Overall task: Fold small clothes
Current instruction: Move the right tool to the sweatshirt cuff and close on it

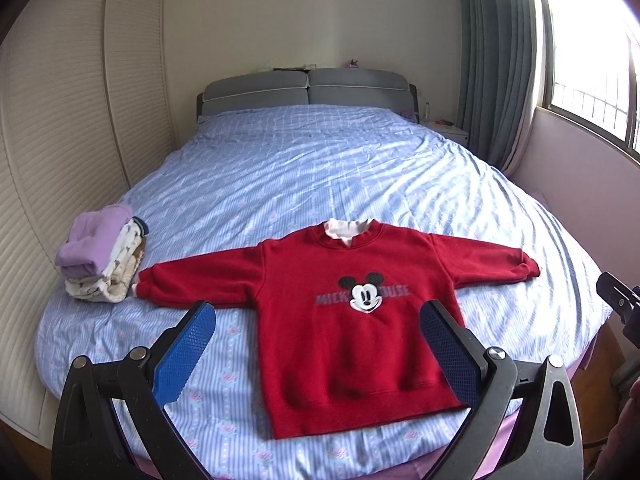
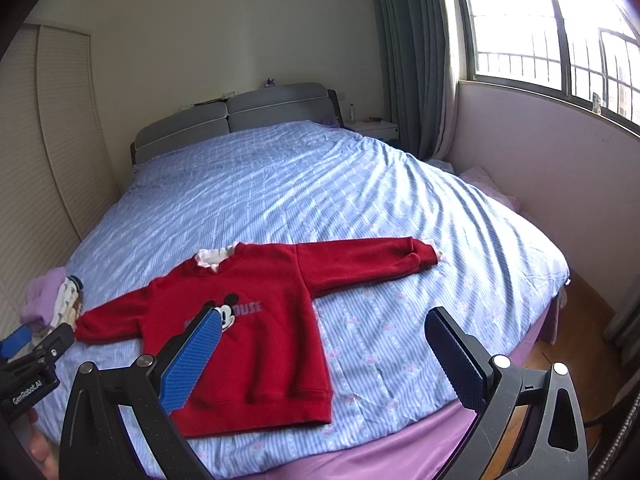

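Note:
A red Mickey Mouse sweatshirt (image 1: pixel 344 320) lies flat and face up on the blue bed (image 1: pixel 320 168), both sleeves spread out, hem toward me. It also shows in the right wrist view (image 2: pixel 256 320). My left gripper (image 1: pixel 316 344) is open and empty, held above the sweatshirt's lower body. My right gripper (image 2: pixel 324 352) is open and empty, above the sweatshirt's hem and the bed to its right. The left gripper's tip (image 2: pixel 24 344) shows at the left edge of the right wrist view.
A stack of folded small clothes (image 1: pixel 100 256), purple on top, sits on the bed left of the left sleeve. The bed's near edge shows a pink sheet (image 2: pixel 400 452). Wardrobe doors (image 1: pixel 60 140) on the left, window and curtain (image 2: pixel 412 52) on the right.

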